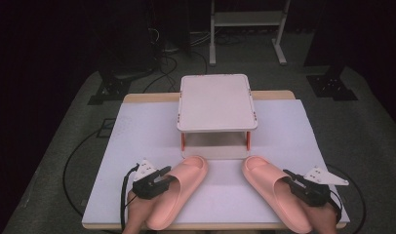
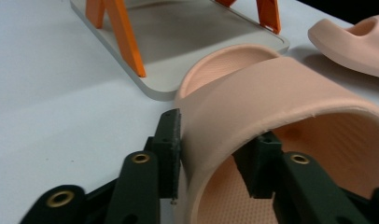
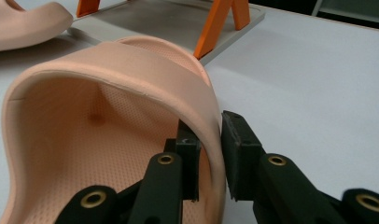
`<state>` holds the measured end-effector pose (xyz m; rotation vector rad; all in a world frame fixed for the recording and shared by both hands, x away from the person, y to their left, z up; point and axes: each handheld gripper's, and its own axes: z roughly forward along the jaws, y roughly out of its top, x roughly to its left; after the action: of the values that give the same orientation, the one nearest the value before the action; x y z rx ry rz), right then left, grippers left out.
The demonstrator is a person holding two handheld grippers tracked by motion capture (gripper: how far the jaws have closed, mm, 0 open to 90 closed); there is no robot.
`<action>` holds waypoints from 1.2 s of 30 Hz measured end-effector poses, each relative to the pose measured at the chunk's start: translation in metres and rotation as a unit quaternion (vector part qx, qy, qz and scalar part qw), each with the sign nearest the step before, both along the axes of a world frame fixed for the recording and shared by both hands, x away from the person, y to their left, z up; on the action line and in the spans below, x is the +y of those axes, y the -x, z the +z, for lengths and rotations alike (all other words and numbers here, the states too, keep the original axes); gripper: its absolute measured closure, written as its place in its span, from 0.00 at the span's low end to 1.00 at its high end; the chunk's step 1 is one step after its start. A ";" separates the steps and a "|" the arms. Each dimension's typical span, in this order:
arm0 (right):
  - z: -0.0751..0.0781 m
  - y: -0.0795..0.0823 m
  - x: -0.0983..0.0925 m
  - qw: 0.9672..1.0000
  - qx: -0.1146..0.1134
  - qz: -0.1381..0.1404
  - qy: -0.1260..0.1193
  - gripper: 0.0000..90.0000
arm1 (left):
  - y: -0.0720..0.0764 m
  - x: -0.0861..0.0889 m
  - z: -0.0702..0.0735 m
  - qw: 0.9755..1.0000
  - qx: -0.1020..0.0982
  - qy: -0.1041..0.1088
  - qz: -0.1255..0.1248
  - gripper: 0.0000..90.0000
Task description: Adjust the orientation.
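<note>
Left gripper (image 1: 163, 176) pinched the outer side wall of the left slipper's (image 1: 179, 187) strap, one jaw outside and one inside; right gripper (image 1: 291, 181) was clamped likewise on the right slipper (image 1: 269, 187). Both slippers lay on the white table (image 1: 137, 131) just in front of the small shelf stand (image 1: 216, 102), toes toward it, well apart.

Two soft pink slippers lie flat on the white desk (image 1: 137, 131), toes pointing away and leaning in toward each other. The left slipper (image 1: 179, 187) and the right slipper (image 1: 274, 190) are apart, each with a wide band over an open, dotted inside.
</note>
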<state>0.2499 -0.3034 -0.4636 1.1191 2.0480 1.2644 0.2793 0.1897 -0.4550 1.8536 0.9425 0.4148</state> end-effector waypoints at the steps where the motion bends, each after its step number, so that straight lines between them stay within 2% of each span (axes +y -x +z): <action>1: 0.001 0.000 0.000 1.000 0.000 0.001 -0.002 0.87 | 0.000 0.001 0.000 1.000 0.000 0.003 0.002 0.74; 6: 0.002 0.001 0.001 1.000 -0.001 0.003 -0.006 0.87 | 0.001 0.003 -0.001 1.000 0.003 0.014 -0.002 0.80; 11: 0.008 0.003 -0.001 1.000 -0.006 0.002 -0.018 0.87 | 0.003 0.003 0.002 1.000 -0.005 0.024 -0.006 0.85; 17: 0.012 0.005 -0.003 1.000 -0.011 0.002 -0.029 0.87 | 0.006 0.009 0.005 0.999 -0.008 0.045 -0.003 0.85; 36: 0.019 0.009 -0.003 0.999 -0.020 0.004 -0.037 0.87 | 0.010 0.018 0.010 0.998 -0.016 0.063 0.008 0.85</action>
<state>0.2411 -0.3065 -0.4445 1.1103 1.9929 1.3650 0.2695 0.2073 -0.4447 1.7223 0.9415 0.3850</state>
